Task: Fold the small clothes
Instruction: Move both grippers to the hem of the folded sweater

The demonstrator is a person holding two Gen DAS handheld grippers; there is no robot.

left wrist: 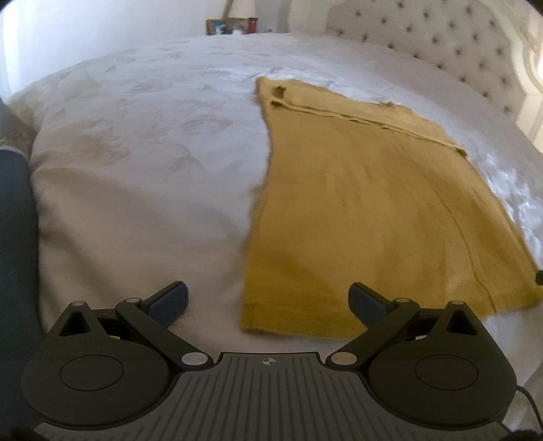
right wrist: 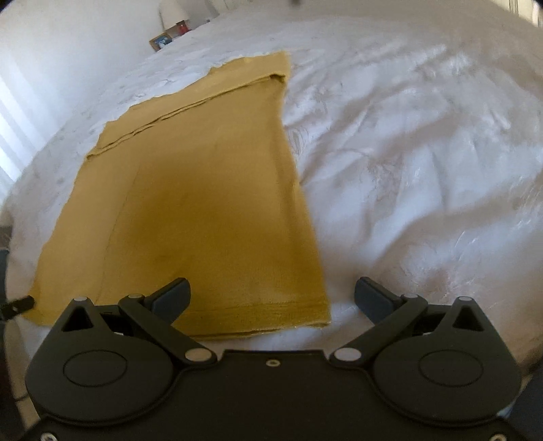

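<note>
A mustard-yellow garment [left wrist: 366, 203] lies flat on the white bed, folded lengthwise into a long panel with its hem nearest me. It also shows in the right wrist view [right wrist: 203, 203]. My left gripper [left wrist: 268, 302] is open and empty, just above the hem's left corner. My right gripper [right wrist: 271, 298] is open and empty, just above the hem's right corner. A tip of the right gripper shows at the right edge of the left wrist view [left wrist: 539, 279], and a tip of the left gripper at the left edge of the right wrist view [right wrist: 17, 303].
The white patterned bedspread [left wrist: 135, 163] spreads to the left of the garment and, wrinkled, to its right [right wrist: 424, 152]. A tufted headboard [left wrist: 441, 40] stands at the far right. A picture frame [left wrist: 217, 26] and small items sit beyond the bed's far edge.
</note>
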